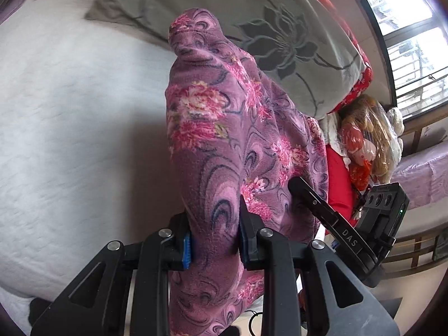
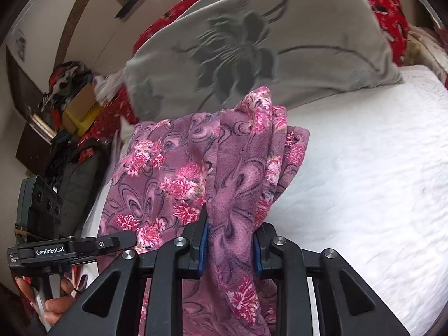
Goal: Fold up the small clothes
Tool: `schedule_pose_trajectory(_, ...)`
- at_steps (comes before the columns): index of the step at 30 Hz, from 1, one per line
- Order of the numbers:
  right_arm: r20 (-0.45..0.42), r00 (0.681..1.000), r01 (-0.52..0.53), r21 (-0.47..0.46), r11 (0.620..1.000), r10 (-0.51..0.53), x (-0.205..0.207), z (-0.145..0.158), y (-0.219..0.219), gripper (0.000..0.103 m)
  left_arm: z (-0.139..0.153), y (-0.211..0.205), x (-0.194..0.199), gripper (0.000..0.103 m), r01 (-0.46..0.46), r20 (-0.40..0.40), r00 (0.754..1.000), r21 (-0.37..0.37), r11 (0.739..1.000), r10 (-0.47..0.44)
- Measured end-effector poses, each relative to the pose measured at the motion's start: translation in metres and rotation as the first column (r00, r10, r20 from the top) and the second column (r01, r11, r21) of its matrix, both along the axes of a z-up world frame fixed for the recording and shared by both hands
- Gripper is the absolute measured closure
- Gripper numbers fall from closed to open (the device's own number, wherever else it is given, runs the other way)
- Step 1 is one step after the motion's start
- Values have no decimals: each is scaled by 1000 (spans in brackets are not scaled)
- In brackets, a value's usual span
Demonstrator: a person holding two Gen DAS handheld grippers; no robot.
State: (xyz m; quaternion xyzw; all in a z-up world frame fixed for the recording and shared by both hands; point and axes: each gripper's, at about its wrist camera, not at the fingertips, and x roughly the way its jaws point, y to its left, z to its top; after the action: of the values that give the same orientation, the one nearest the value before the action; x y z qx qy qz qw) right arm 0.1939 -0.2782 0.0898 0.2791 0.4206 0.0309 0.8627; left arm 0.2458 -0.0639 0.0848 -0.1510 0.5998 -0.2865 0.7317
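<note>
The garment (image 1: pixel 224 128) hangs between the 2 grippers — left gripper (image 1: pixel 215 240), right gripper (image 2: pixel 231 247) — above the bed (image 2: pixel 364 168), with the pillow (image 2: pixel 266 42) behind it.

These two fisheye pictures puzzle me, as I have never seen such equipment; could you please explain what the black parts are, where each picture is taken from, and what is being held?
There is no robot here. A person holds a hand-held claw in each hand, and a small camera on each looks forward along its two fingers. One picture comes from the left claw, the other from the right claw. The black bars at the bottom of each picture are the claw's own frame.

Each claw is shut on a bunched part of the same purple flowered garment, which hangs lifted over a bed with a white cover. A grey pillow with a dark flower print lies beyond it. In each picture the other claw shows at the side, and in the right view part of a hand holding it.
</note>
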Motion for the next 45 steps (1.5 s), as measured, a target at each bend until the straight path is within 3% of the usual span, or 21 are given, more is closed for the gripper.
schedule_pose_trajectory(5,-47,999,-19,28,999,20,5,-23,33,78,-27,31,0,79,-31,-20,999,53,998,32)
schedule_pose_trajectory(8,-120,993,-12,11,1000,13,9,-48,44,76,-52,43,5,70,-60,-69,995,107,992,67)
schedule_pose_trajectory(10,-134,991,4,21,1000,-1,7,-57,41,70,-67,57,9,55,-84,-118,989,64,994,91)
schedule_pose_trajectory(13,-145,989,36,53,998,-28,2,-59,24,56,-65,72,11,55,-92,-136,986,16,996,93)
schedule_pose_trajectory(16,-131,988,91,22,996,-87,-3,-46,8,53,-40,73,12,55,-94,-28,995,10,996,94)
schedule_pose_trajectory(19,-38,992,116,-23,993,-117,-4,-27,5,53,-17,55,15,55,-83,92,993,57,995,78)
schedule_pose_trajectory(23,53,999,17,-147,989,-10,15,-14,31,56,-15,16,24,44,-74,249,968,230,971,15)
schedule_pose_trajectory(26,3,1000,-23,-213,977,25,35,-36,43,57,-40,-5,37,41,-64,250,968,362,930,-31)
schedule_pose_trajectory(27,-40,999,-29,-240,970,20,41,-50,43,58,-49,-8,40,28,-66,250,968,398,915,-39)
schedule_pose_trajectory(28,-78,997,-35,-252,967,16,45,-61,42,56,-55,-7,43,23,-76,250,968,391,917,-26)
schedule_pose_trajectory(32,-50,998,25,-184,983,-35,41,-75,24,37,-67,11,54,16,-111,193,980,301,947,54)
schedule_pose_trajectory(39,-100,994,7,-242,970,-32,44,-60,26,35,-58,19,52,15,-119,184,981,333,935,59)
schedule_pose_trajectory(45,-74,997,-59,-330,942,36,4,-31,48,33,-39,38,29,15,-129,189,980,335,933,67)
